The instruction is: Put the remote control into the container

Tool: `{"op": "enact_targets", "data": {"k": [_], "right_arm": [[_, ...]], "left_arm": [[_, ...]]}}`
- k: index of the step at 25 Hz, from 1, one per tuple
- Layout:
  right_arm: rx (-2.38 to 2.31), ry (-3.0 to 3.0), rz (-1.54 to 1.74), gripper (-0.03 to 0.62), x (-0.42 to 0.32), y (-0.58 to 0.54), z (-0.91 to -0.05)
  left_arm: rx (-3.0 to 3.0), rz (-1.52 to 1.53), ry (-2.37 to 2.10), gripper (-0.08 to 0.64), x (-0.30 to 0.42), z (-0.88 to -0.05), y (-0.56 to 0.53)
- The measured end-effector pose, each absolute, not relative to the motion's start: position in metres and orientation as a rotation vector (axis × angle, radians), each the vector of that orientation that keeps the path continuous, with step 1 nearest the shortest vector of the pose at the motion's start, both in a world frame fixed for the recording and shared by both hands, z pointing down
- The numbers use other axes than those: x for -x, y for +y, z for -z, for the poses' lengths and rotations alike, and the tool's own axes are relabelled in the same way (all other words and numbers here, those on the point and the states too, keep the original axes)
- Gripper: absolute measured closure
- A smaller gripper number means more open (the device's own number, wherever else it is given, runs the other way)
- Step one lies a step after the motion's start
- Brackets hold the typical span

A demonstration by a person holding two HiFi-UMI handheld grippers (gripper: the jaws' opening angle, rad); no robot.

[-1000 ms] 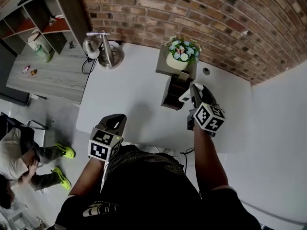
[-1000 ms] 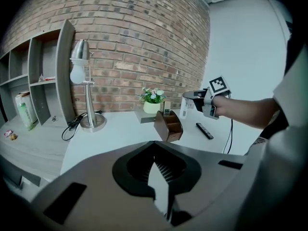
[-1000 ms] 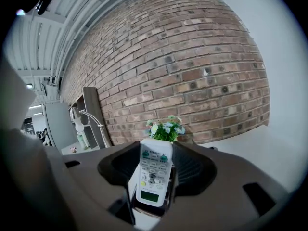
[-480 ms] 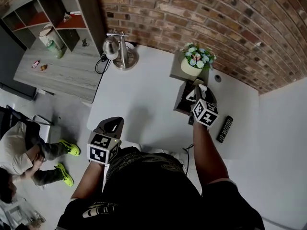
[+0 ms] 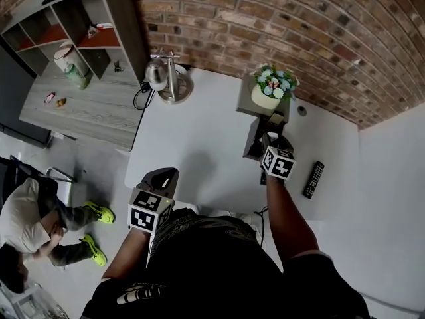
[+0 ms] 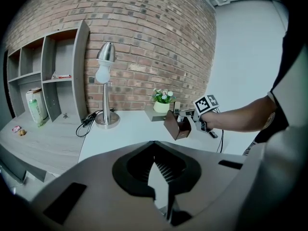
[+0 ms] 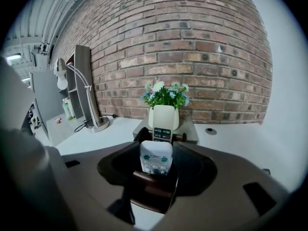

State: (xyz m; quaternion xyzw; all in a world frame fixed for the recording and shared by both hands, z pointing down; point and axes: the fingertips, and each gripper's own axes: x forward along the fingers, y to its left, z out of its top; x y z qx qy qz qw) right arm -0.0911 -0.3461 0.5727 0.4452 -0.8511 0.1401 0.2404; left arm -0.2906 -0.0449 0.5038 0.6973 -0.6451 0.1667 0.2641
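Note:
A white remote control [image 7: 156,158] stands upright between the jaws of my right gripper [image 7: 156,147], which is shut on it. Its lower end sits inside the brown container [image 7: 149,190]. A dark remote [image 7: 162,134] with green buttons stands in the container just behind it. In the head view my right gripper [image 5: 271,140] hangs over the container [image 5: 252,138], in front of the flower pot. A black remote [image 5: 313,179] lies flat on the white table to the right. My left gripper [image 5: 163,177] hovers at the table's near edge, shut and empty.
A flower pot [image 5: 269,93] on a grey box stands behind the container. A desk lamp [image 5: 165,78] with its cable is at the table's [image 5: 199,138] back left. A grey sideboard and shelf unit [image 5: 73,105] lie further left. A person [image 5: 33,221] sits on the floor at lower left.
My right gripper has come down with the white remote, from above the container to its opening. The left gripper shifted slightly along the table edge, then stayed still.

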Motion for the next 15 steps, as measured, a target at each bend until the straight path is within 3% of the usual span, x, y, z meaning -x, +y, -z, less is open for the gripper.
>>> {"op": "enact_targets", "data": {"k": [5,13,14,15], "right_arm": [[-1.190,-2.338,-0.406,0.370,0.091,-0.346,-0.562],[-1.167,-2.590,-0.461,0.372,0.065,-0.282,-0.473],[-1.121,-2.631,-0.487,0.392,0.065,-0.266,-0.465],[-1.080,-2.666,-0.513,0.481,0.065,-0.249,-0.459]], "left_arm": [[-1.910,-0.449,-1.708,0.554,0.283,-0.505,-0.052],[-2.047,-0.442,-1.622,0.555,0.245,-0.495,-0.071],[-2.070,-0.433,-1.607,0.555,0.238,-0.492,-0.075],[-2.096,-0.419,-1.590,0.554,0.230,-0.488,-0.078]]}}
